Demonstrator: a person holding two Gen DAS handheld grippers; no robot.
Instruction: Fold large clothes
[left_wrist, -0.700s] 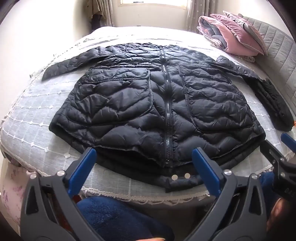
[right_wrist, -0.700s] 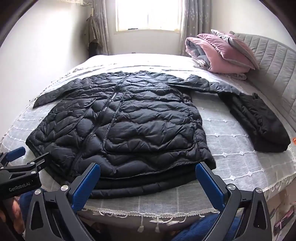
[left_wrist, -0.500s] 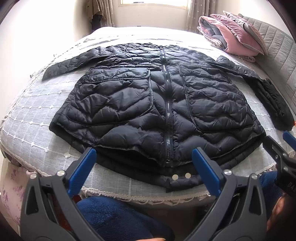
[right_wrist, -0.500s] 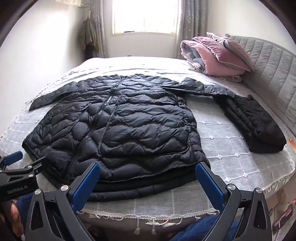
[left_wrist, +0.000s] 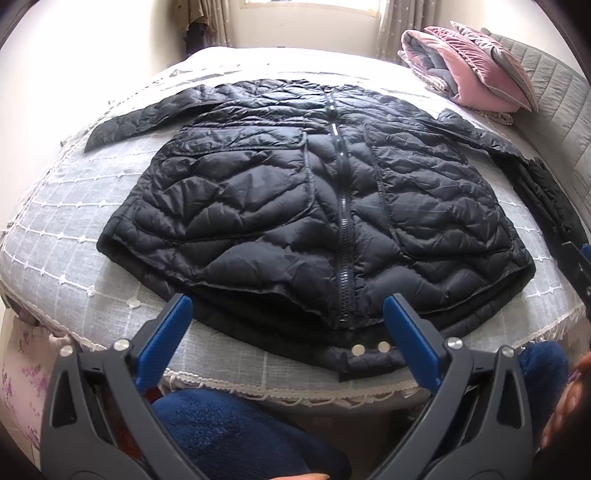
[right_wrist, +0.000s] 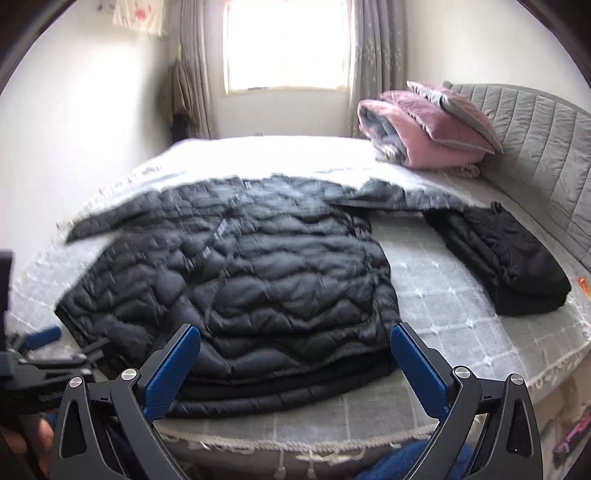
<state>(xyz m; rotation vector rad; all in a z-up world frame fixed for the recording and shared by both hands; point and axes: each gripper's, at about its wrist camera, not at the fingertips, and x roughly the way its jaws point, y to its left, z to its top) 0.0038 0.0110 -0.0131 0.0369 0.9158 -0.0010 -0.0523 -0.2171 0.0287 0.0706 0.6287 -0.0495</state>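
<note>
- The black puffy jacket (left_wrist: 325, 206) lies flat on the bed (left_wrist: 55, 236), zipped up, sleeves spread out.
- The left gripper (left_wrist: 288, 328) hangs wide open near its hem, holding nothing.
- The right gripper (right_wrist: 295, 354) is wide open too, empty.

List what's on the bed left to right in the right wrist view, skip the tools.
Jacket → folded black garment. Farther back, between them in the frame, the pink quilt and the pillow on it lean against the headboard.
</note>
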